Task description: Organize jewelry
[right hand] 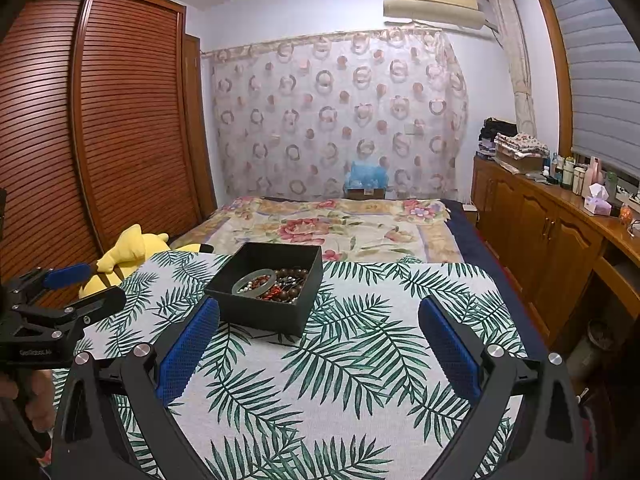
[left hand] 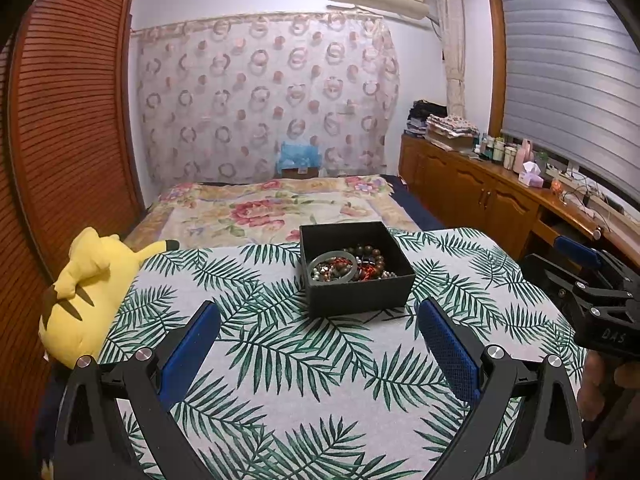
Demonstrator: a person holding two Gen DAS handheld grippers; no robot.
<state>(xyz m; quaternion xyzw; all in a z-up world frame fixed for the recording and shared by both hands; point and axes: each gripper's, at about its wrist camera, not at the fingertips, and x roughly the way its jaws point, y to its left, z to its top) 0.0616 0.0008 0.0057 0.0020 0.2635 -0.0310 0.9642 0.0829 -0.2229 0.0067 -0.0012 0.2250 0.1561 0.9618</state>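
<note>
A black open box point(left hand: 360, 294) stands on the leaf-print table cloth point(left hand: 304, 364). It holds a pale green bangle point(left hand: 333, 267) and several bead bracelets point(left hand: 370, 262) in brown and red. My left gripper point(left hand: 318, 316) is open and empty, just in front of the box. In the right wrist view the box point(right hand: 268, 312) sits ahead to the left with the bangle point(right hand: 256, 282) and beads point(right hand: 288, 280) inside. My right gripper point(right hand: 320, 316) is open and empty, to the right of the box. Each gripper shows at the edge of the other's view, the right one point(left hand: 592, 280) and the left one point(right hand: 64, 284).
A yellow plush toy point(left hand: 86, 292) lies at the table's left edge. A bed with a floral cover point(left hand: 272, 208) is behind the table. A wooden wardrobe point(right hand: 100, 120) is on the left, a cabinet with bottles point(left hand: 500, 184) on the right.
</note>
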